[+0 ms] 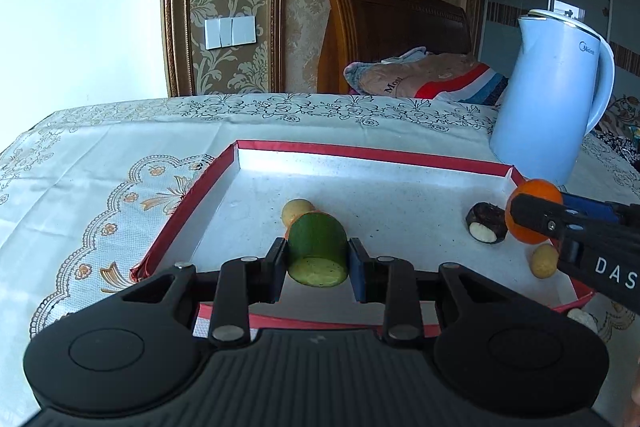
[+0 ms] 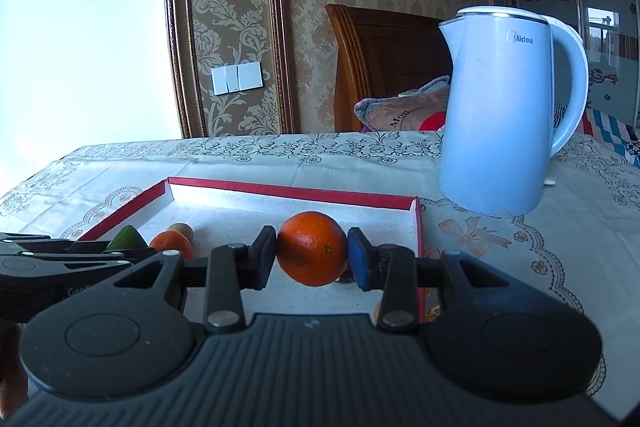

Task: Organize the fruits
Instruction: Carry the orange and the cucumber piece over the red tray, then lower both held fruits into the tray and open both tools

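Left wrist view: a cut green fruit piece [image 1: 318, 251] is clamped between the pads of the left gripper [image 1: 318, 261] above the white floor of the red-rimmed tray [image 1: 360, 150], with a pale round fruit [image 1: 297, 211] just behind it and a dark fruit [image 1: 486, 228] and another pale one [image 1: 543, 260] lying near the tray's right side. An orange [image 2: 312, 248] is gripped by the right gripper [image 2: 312, 257] over the tray, possibly lifted clear of the floor, while a second orange [image 2: 173, 243] is seen beside the green piece and a blue kettle [image 2: 500, 111] is stood on the tablecloth [image 2: 520, 247] beyond the tray.
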`<state>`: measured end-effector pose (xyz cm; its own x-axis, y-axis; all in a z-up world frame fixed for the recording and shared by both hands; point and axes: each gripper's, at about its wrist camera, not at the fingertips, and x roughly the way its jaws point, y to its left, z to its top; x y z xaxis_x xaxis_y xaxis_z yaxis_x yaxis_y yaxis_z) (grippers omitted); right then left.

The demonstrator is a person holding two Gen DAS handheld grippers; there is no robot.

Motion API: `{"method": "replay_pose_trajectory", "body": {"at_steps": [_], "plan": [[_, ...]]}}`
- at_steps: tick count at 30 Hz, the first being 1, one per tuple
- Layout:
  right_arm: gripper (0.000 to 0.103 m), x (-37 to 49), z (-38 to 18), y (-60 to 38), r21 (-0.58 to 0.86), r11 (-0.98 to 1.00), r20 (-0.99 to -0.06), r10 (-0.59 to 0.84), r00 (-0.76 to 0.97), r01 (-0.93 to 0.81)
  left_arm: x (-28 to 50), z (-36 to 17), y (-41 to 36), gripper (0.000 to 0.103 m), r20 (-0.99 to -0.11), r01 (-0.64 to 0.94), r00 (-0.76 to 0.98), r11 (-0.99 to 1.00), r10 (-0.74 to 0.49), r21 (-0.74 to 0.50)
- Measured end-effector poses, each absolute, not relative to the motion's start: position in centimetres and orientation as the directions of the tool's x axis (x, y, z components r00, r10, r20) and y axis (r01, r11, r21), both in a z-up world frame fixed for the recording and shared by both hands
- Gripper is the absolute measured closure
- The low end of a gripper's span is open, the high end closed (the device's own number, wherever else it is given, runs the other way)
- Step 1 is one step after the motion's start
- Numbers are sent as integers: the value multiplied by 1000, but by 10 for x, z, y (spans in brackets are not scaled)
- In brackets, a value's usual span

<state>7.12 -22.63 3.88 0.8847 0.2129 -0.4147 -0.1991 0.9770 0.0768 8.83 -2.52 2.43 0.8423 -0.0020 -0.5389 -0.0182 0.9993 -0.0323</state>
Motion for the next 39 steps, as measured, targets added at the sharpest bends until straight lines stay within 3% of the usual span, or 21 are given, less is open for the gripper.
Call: {"method": "replay_pose_trajectory", "body": {"at_steps": [17, 30, 31, 33, 35, 39], "plan": [[66, 108, 23, -221, 81, 986, -493, 166, 854, -145, 117, 18, -29, 72, -511, -69, 856, 997, 82, 44], [65, 108, 23, -222, 81, 987, -492, 158, 856, -136, 119, 17, -28, 72, -505, -87, 858, 995, 94, 38], [65, 108, 23, -222, 80, 988, -492, 157, 856, -135, 118, 17, -27, 70, -506, -88, 857, 996, 94, 36], [66, 107, 24, -222, 84, 987, -486, 161, 859, -137, 119, 17, -26, 57, -509, -90, 855, 995, 94, 33], [65, 105, 25, -221, 70, 988, -475, 152, 867, -135, 119, 16, -25, 35, -508, -89, 857, 996, 88, 22], [63, 104, 25, -221, 72, 988, -472, 157, 867, -140, 116, 18, -26, 35, -490, -94, 866, 995, 96, 29]]}}
